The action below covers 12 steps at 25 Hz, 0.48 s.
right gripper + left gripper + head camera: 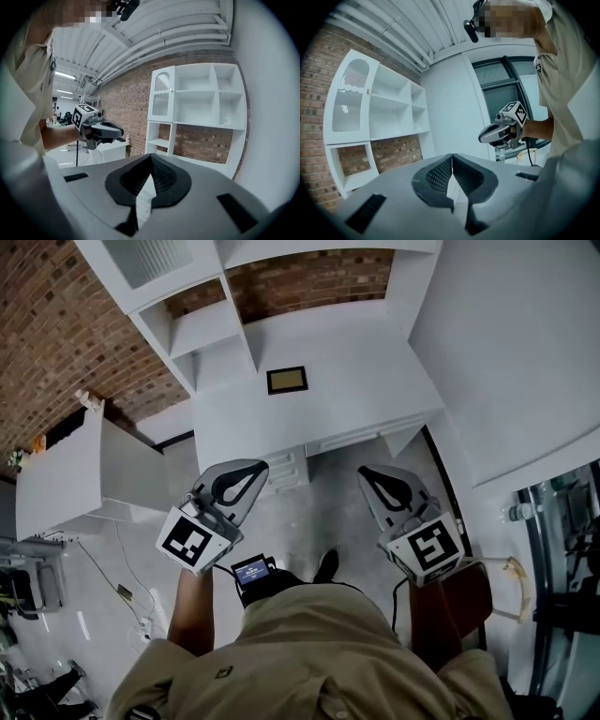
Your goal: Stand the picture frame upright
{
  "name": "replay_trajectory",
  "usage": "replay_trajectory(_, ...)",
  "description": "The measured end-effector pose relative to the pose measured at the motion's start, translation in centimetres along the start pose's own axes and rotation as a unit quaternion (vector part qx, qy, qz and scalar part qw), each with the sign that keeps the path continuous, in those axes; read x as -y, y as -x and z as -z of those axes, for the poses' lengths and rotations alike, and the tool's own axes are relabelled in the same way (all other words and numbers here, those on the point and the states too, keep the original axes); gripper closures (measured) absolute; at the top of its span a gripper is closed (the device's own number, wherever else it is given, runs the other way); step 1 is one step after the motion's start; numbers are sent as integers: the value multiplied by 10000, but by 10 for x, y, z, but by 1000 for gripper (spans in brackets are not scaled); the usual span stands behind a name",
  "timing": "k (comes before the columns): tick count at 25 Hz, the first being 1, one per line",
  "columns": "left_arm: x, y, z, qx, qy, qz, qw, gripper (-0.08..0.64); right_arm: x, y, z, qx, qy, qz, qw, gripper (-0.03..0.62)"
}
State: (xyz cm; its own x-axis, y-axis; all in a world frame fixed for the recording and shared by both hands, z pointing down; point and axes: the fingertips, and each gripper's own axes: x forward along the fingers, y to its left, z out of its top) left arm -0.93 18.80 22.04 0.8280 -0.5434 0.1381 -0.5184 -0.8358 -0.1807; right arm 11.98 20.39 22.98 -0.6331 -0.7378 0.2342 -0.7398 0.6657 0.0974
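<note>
A small dark picture frame (287, 380) lies flat on the white desk (366, 381) in the head view, near its middle. My left gripper (247, 468) and my right gripper (371, 474) hover side by side over the floor, well short of the desk's front edge. Both are shut with nothing between the jaws. The left gripper view shows its closed tips (452, 156) and the right gripper (483, 137) held in a hand beyond. In the right gripper view the closed tips (151, 155) point toward the shelves, with the left gripper (119, 132) off to the side. The frame is hidden in both gripper views.
A white shelf unit (202, 329) rises at the desk's back left against a brick wall (47, 343). Drawers (286, 470) sit under the desk front. A white cabinet (70, 474) stands at left, a white wall (525, 352) at right.
</note>
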Motion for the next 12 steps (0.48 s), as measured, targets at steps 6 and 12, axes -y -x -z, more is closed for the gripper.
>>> replay_trajectory(6, -30, -35, 12, -199, 116, -191, 9996, 549, 40, -33, 12, -75, -15, -219, 9997, 589)
replay_trajectory(12, -74, -57, 24, -163, 163, -156, 9996, 549, 64, -74, 15, -291, -94, -169, 9994, 589)
